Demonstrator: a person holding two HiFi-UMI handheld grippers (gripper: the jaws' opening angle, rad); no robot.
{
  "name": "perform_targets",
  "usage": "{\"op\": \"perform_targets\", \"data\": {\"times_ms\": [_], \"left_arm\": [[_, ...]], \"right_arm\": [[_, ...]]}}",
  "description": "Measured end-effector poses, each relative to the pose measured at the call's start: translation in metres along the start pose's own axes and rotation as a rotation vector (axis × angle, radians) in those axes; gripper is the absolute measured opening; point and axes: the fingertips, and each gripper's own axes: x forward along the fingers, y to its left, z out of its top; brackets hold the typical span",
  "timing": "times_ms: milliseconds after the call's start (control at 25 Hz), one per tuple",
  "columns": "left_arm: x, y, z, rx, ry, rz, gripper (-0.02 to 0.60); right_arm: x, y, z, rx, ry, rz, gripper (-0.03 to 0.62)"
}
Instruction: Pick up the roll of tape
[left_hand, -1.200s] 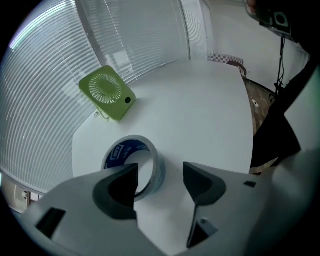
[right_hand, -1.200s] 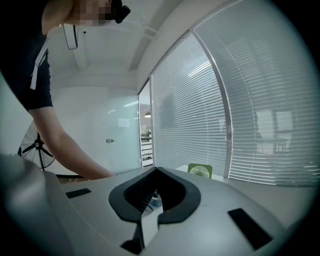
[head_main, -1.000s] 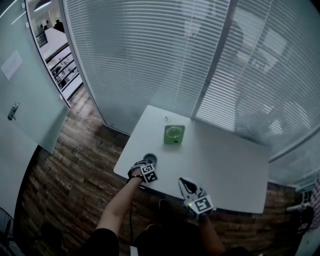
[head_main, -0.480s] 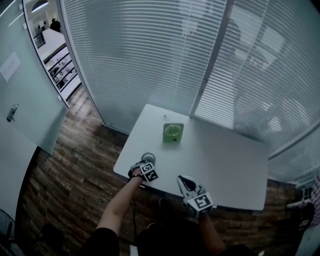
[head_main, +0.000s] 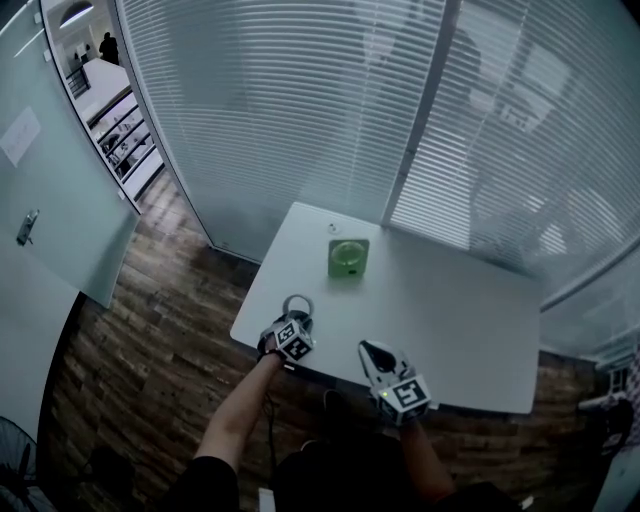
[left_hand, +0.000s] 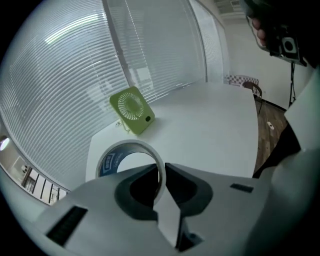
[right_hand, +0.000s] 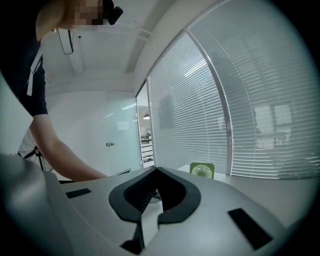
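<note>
White tape roll (left_hand: 125, 144) stands on edge, its wall pinched between the closing jaws of the left gripper (left_hand: 162, 172). Beyond it sits a green fan (left_hand: 132, 110). The right gripper (right_hand: 156, 192) has its jaws together, empty.

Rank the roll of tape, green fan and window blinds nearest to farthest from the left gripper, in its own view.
1. Roll of tape: between the closing jaws.
2. Green fan: farther out, upper left.
3. Window blinds: behind the fan.

White table (head_main: 450, 320) on wood floor (head_main: 150, 330); green fan (head_main: 348, 258) upright near far edge; small pale item (head_main: 333, 228) just beside.
</note>
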Motion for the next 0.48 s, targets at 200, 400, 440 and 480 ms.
{"op": "perform_targets", "data": {"times_ms": [200, 400, 440, 480], "left_arm": [[-0.017, 0.004, 0.014, -0.061, -0.083, 0.027, 0.043], [-0.028, 0.011, 0.020, -0.109, -0.158, 0.046, 0.043], [-0.032, 0.012, 0.021, -0.133, -0.174, 0.049, 0.043], [-0.036, 0.013, 0.023, -0.159, -0.193, 0.053, 0.043]], "right_arm": [[0.000, 0.002, -0.005, 0.005, 0.009, 0.007, 0.006], [0.001, 0.002, -0.005, -0.001, -0.019, 0.004, 0.006], [0.000, 0.004, -0.005, -0.001, -0.015, 0.005, 0.006], [0.000, 0.005, -0.003, 0.008, -0.024, 0.003, 0.006]]}}
